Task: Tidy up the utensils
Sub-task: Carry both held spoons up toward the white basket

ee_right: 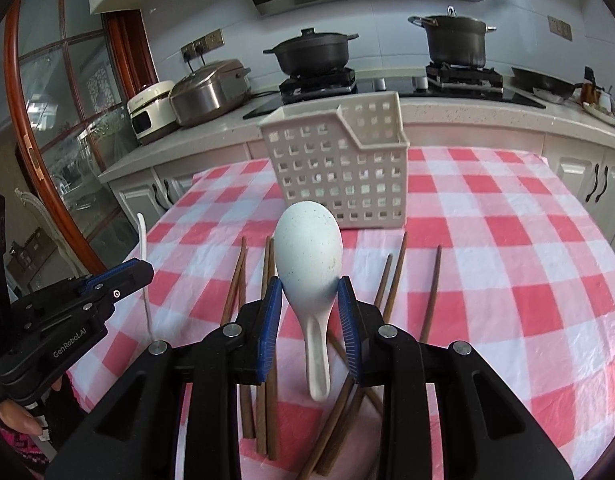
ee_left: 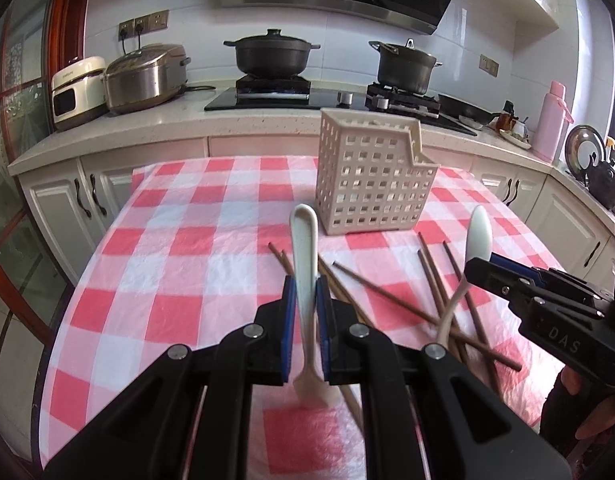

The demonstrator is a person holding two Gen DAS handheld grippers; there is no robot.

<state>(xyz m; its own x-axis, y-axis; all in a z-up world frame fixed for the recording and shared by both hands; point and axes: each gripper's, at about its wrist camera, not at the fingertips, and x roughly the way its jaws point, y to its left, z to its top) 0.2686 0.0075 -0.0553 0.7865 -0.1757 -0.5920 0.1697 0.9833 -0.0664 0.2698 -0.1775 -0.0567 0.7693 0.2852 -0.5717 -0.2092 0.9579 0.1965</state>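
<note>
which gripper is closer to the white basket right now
Hard to call; neither touches it. The left gripper, shut on a white spoon, and the right gripper, shut on a pale spoon, both hang short of the basket.

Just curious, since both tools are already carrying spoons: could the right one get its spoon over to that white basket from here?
Probably yes. The right gripper holds its spoon and the basket stands straight ahead, open on top. Only chopsticks lie flat between.
</note>
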